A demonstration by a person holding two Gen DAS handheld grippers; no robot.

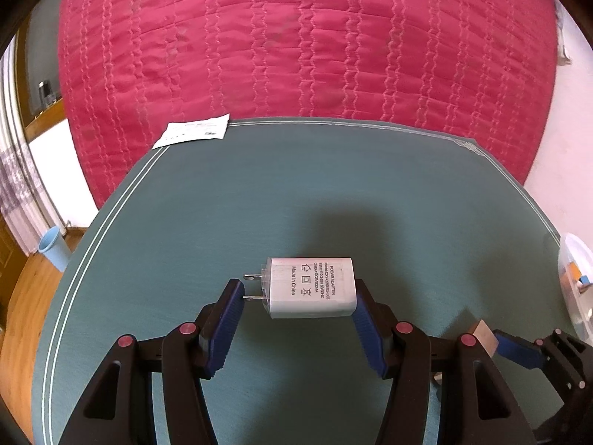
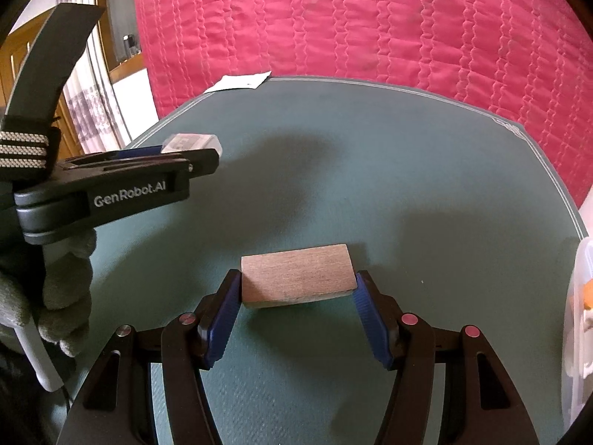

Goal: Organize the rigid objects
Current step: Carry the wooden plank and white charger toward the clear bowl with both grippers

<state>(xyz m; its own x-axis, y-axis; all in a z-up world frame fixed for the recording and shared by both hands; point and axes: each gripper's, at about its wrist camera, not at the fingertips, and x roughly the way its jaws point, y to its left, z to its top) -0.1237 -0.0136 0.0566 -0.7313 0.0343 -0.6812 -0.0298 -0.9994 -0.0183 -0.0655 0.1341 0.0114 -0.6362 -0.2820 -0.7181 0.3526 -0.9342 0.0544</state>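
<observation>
Both grippers are loaded above the green mat (image 1: pixel 259 200). The left gripper (image 1: pixel 298 298) holds a white charger (image 1: pixel 310 288) end to end: the right pad presses the flat back end, while the left pad meets the lower plug prong, not the body. The right gripper (image 2: pixel 298 285) clamps a wooden block (image 2: pixel 296 276) across its short ends, with both pads touching. Shadows on the mat suggest both items are lifted clear of it, though that cannot be confirmed.

A clear plastic bin (image 1: pixel 576 289) sits at the right edge of the mat and already has small items inside, so it is the likely drop spot. The block is the nearer item to it.

To do this step well, the person keeps the left grip steady and level, because a pad on a thin prong can let the charger pivot or slip. Each item is carried over the bin rim, lowered inside and released only once low. The block should go first so the grippers do not cross. A paper slip (image 1: pixel 192 131) lies at the far mat edge, well away.
</observation>
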